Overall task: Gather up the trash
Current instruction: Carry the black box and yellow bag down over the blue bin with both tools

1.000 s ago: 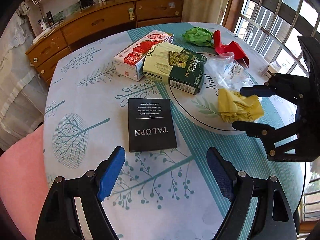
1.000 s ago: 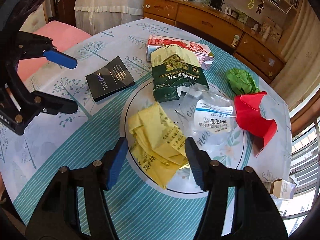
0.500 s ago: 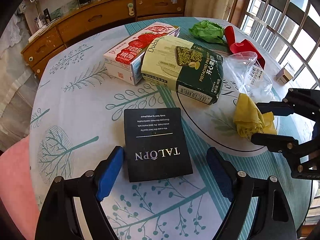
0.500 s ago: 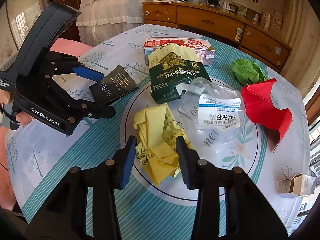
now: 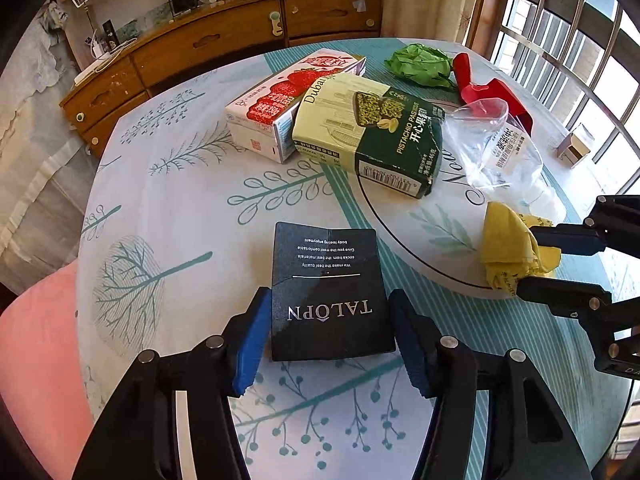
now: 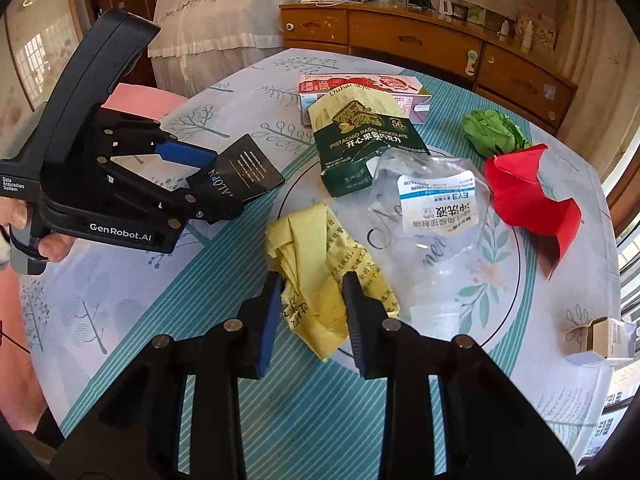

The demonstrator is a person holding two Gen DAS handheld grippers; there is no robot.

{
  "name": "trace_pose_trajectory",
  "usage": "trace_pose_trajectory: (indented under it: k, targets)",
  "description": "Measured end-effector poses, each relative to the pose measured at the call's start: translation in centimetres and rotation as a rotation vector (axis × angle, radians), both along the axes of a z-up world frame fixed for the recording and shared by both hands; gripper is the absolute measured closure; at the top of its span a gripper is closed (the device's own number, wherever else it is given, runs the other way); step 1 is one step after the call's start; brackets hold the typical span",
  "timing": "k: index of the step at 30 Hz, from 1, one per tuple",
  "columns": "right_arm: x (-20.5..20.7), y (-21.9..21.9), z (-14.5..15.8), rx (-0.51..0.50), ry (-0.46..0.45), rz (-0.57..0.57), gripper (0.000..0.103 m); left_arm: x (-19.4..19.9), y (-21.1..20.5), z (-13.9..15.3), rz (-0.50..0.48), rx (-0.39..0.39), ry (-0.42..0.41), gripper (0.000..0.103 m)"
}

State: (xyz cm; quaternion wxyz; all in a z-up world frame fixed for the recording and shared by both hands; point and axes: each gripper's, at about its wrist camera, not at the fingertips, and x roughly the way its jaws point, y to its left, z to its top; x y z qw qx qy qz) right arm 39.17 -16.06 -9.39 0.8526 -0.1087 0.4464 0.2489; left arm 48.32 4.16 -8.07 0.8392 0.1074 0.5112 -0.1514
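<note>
Black card sleeve (image 5: 326, 296) marked TALOPN lies flat on the desk (image 5: 192, 200), and the left gripper (image 5: 326, 340) brackets it, jaws touching or nearly touching its edges. The right gripper (image 6: 308, 312) pinches the crumpled yellow wrapper (image 6: 320, 256). I'd squeeze gently on the left; thin card could buckle or slip.

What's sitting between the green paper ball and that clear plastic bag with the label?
A piece of folded red paper lies between the crumpled green paper and the clear plastic bag, clearest in the right wrist view.
</note>
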Motion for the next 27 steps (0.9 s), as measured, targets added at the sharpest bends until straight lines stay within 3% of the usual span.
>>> trace_pose_trajectory:
  k: [9,17,22,27]
  targets:
    - [-8.0,-0.4,3.5,0.074,-0.019,-0.002,0.079,-9.8,1.3,5.0,-0.032,-0.024,-0.034,0.044]
    - [-18.0,-1.3,7.5,0.156,-0.043,0.001,0.079,-23.0,0.9,9.3,-0.096,-0.043,-0.065,0.044]
    - [-25.7,-1.3,9.1,0.183,-0.051,0.036,0.079,-31.4,0.4,11.0,-0.149,-0.065,-0.099,0.044]
    - [-33.1,-1.3,8.5,0.173,-0.074,0.067,0.079,-38.8,-0.2,10.7,-0.184,-0.111,-0.110,0.044]
